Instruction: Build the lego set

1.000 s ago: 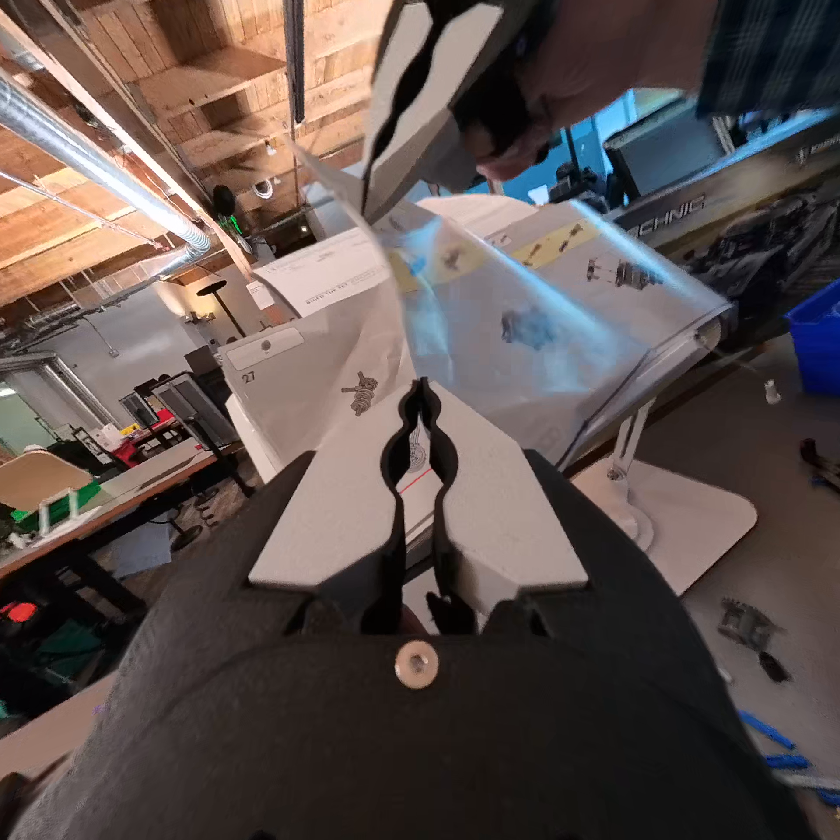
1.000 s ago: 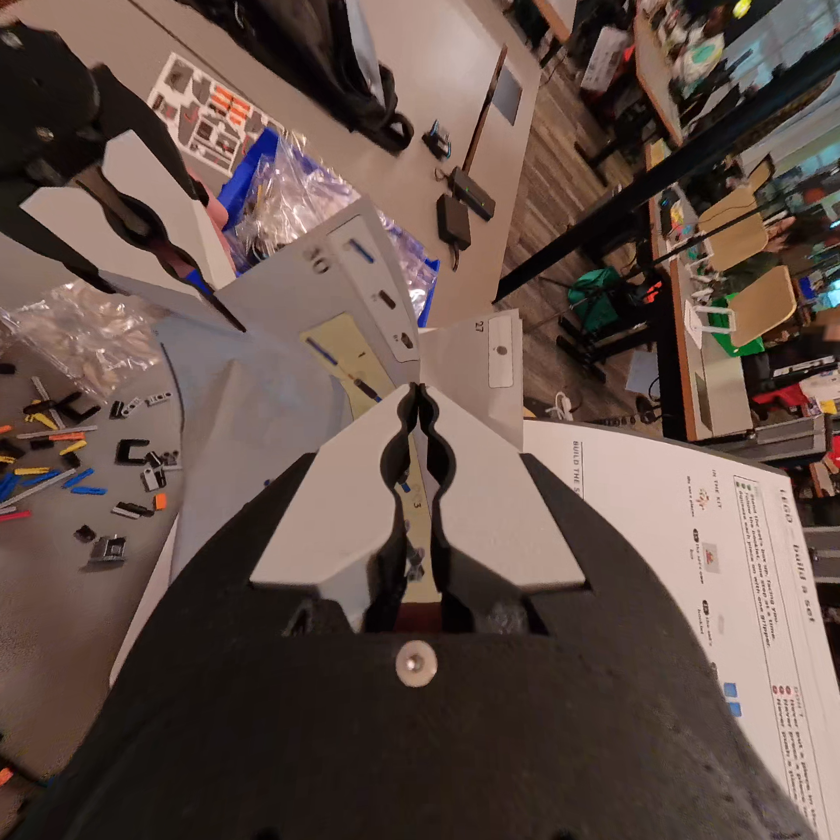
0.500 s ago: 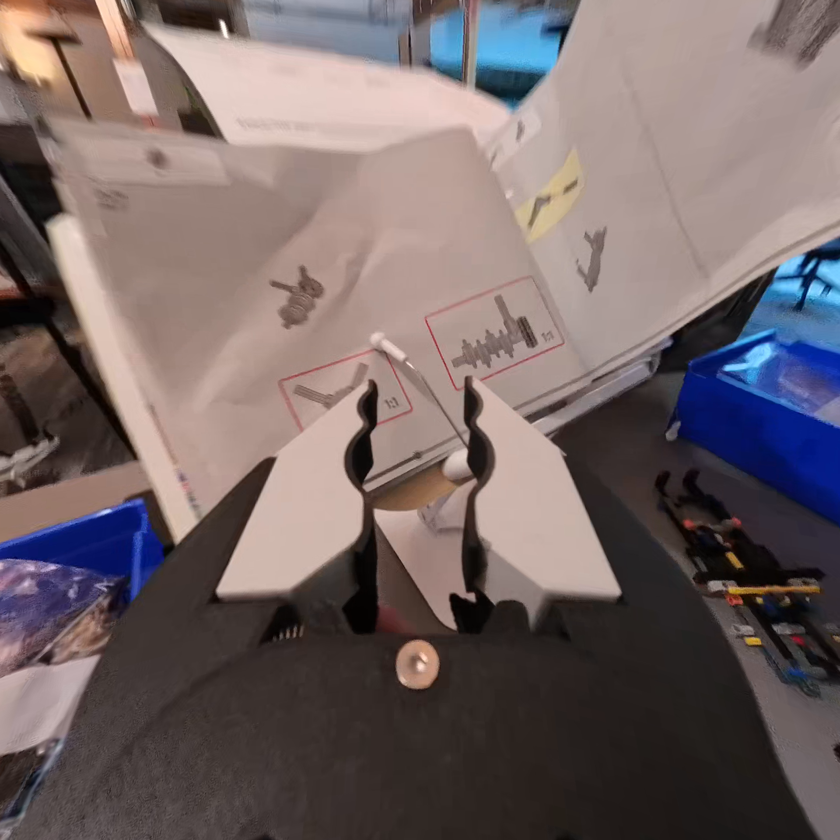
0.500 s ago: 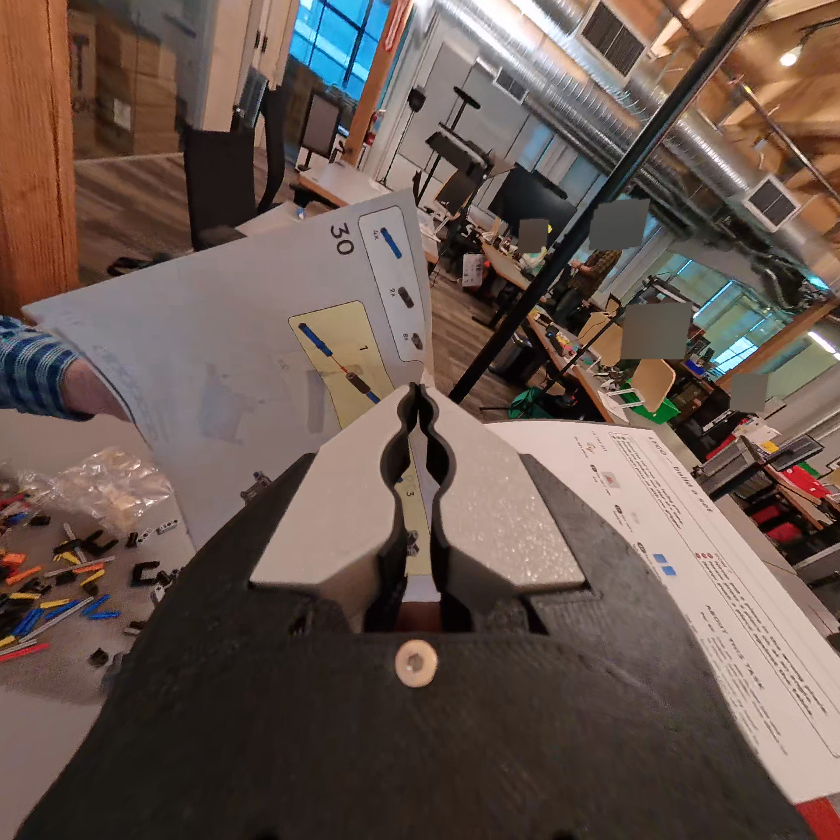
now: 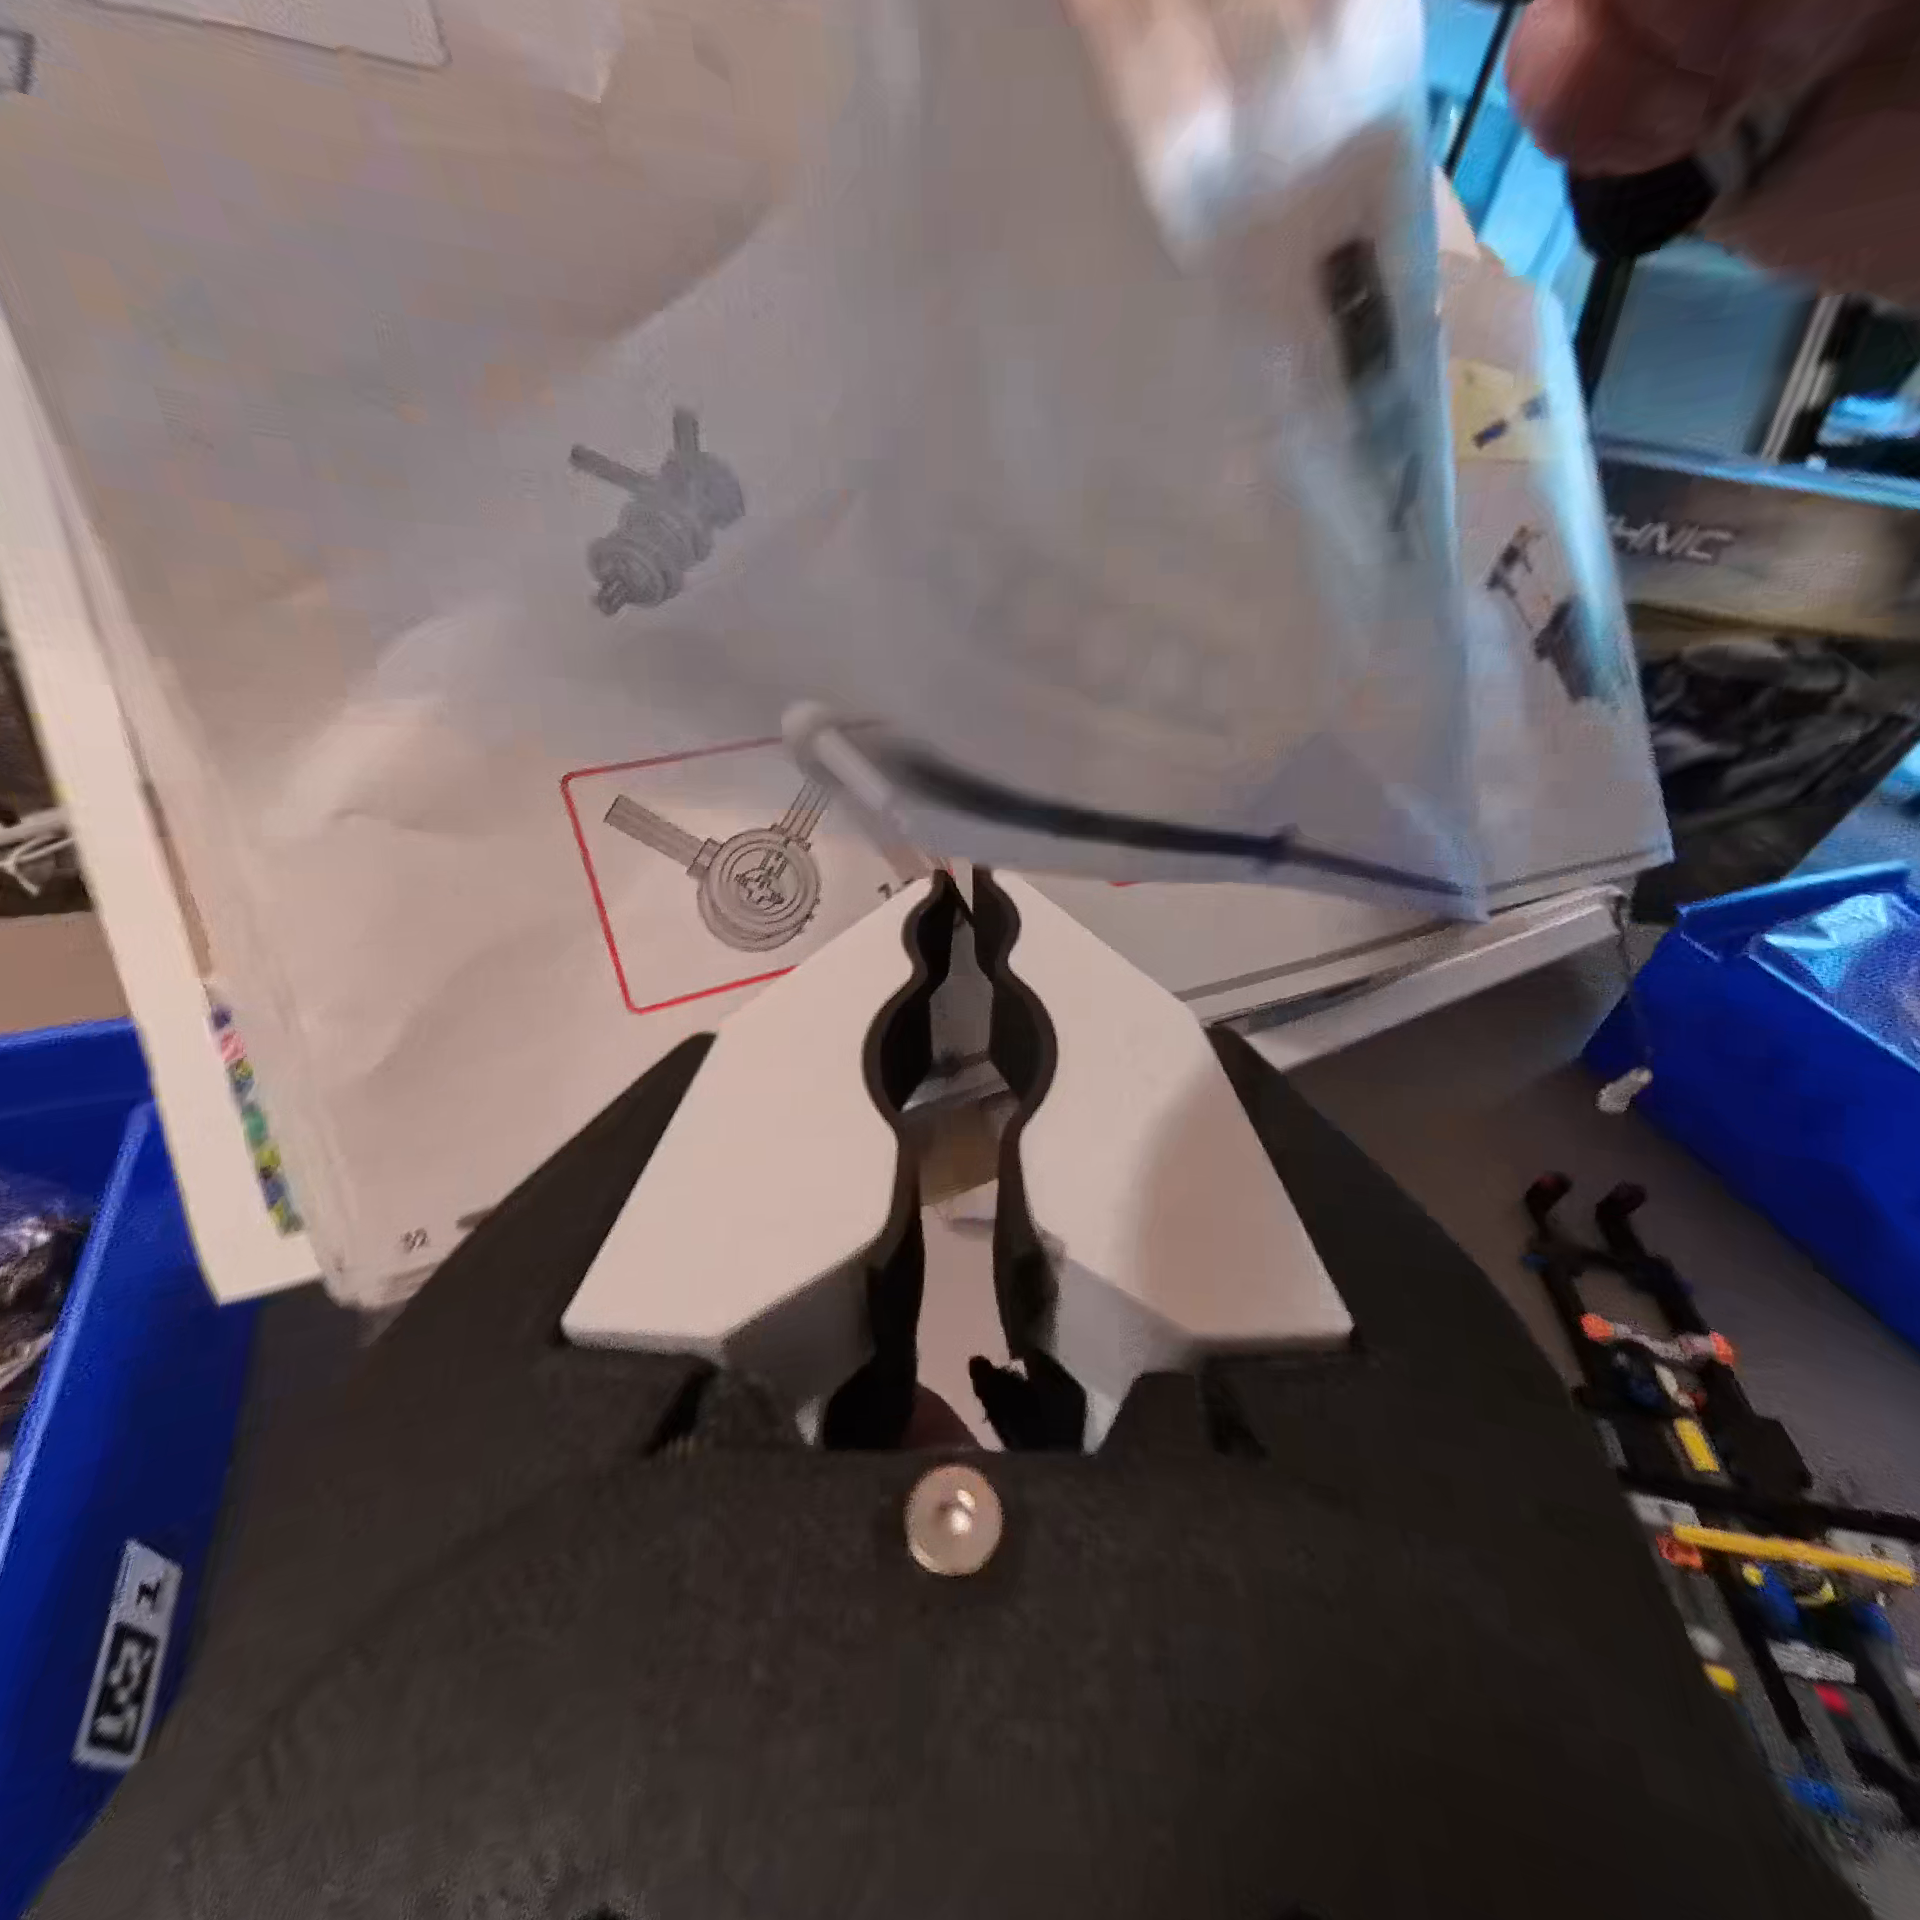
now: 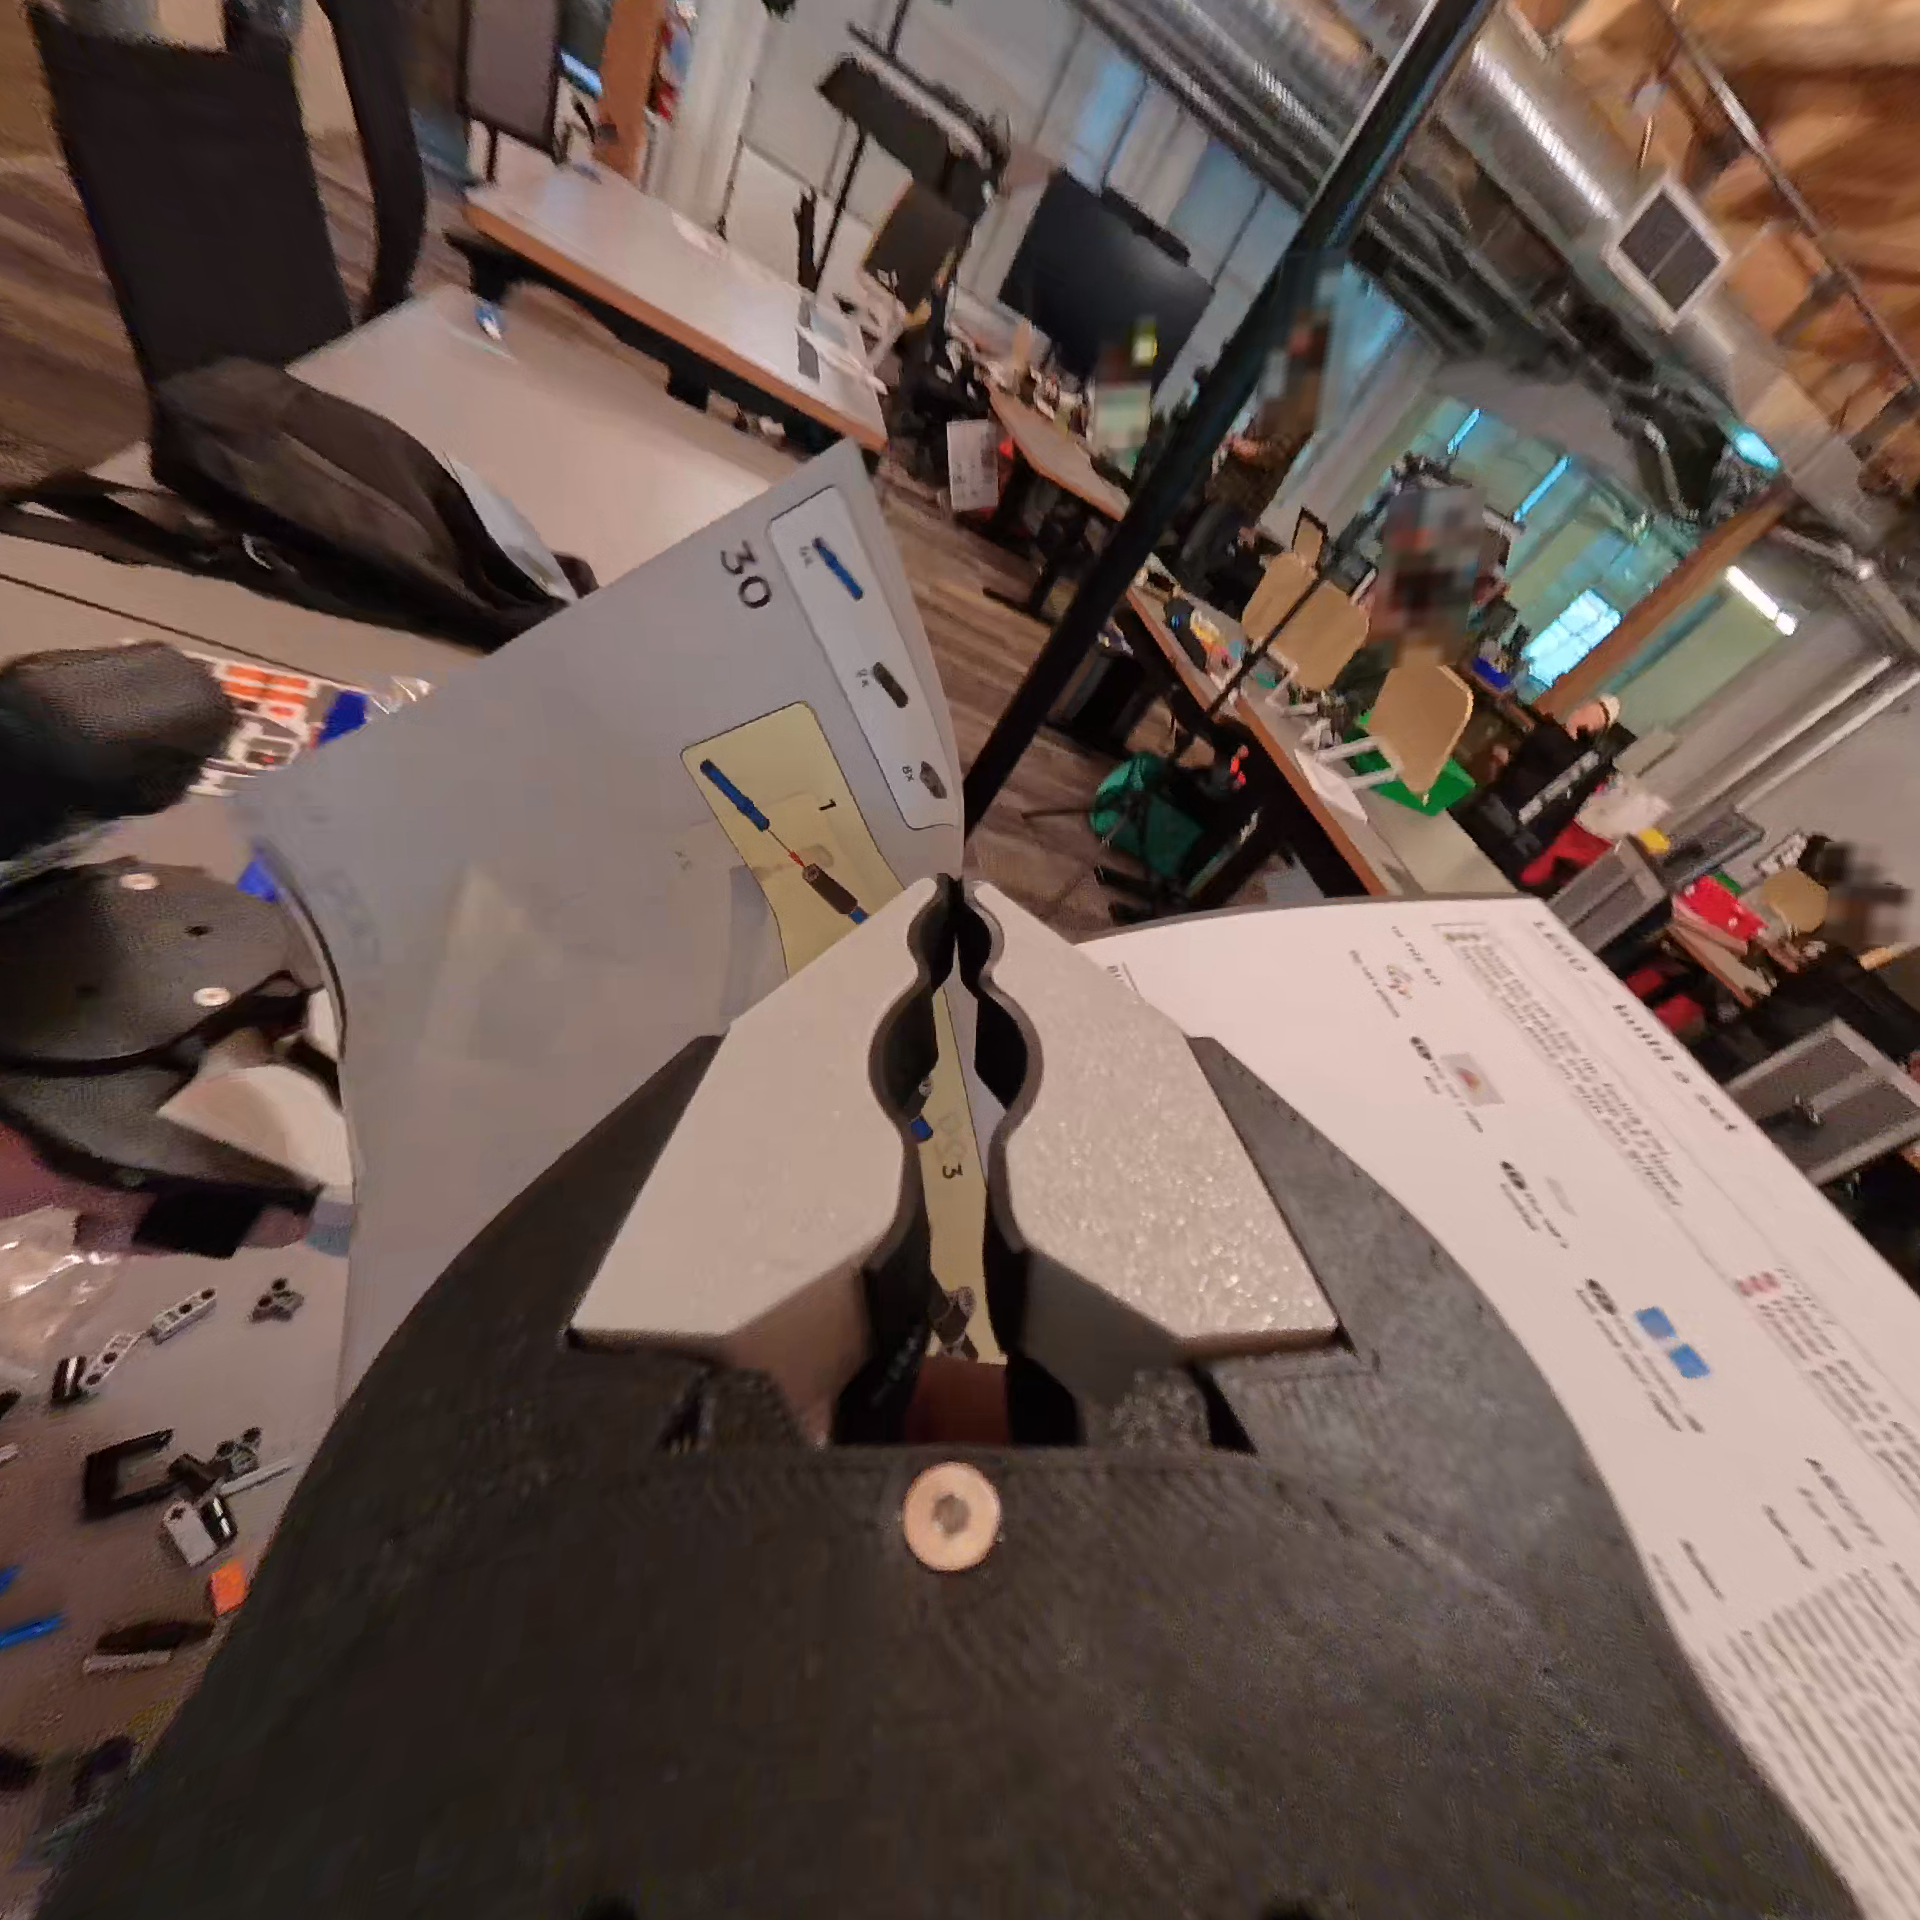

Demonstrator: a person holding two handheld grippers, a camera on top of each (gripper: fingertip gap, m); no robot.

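The instruction booklet (image 5: 436,582) stands open on a white stand (image 5: 1382,961). My left gripper (image 5: 963,888) is low in front of it, its jaws closed to a narrow gap around the stand's thin page-holder wire (image 5: 831,748). My right gripper (image 6: 956,906) is shut on the edge of a loose booklet page (image 6: 582,894) and holds it lifted; the same page shows blurred in the left wrist view (image 5: 1226,520). The left gripper also shows at the left of the right wrist view (image 6: 156,987). A partly built black lego frame (image 5: 1704,1455) lies on the table at the right.
Blue bins stand at the left (image 5: 62,1403) and right (image 5: 1766,1049) of the stand. Loose lego pieces (image 6: 166,1475) lie on the grey table. A white printed sheet (image 6: 1475,1195) lies at the right. A black backpack (image 6: 312,488) and a black pole (image 6: 1164,478) are behind. About 20 cm separates my left fingertips from my right.
My left gripper went from open to closed on the page-holder wire and moved closer to the stand. My right gripper kept its hold and swung the page across over the booklet.
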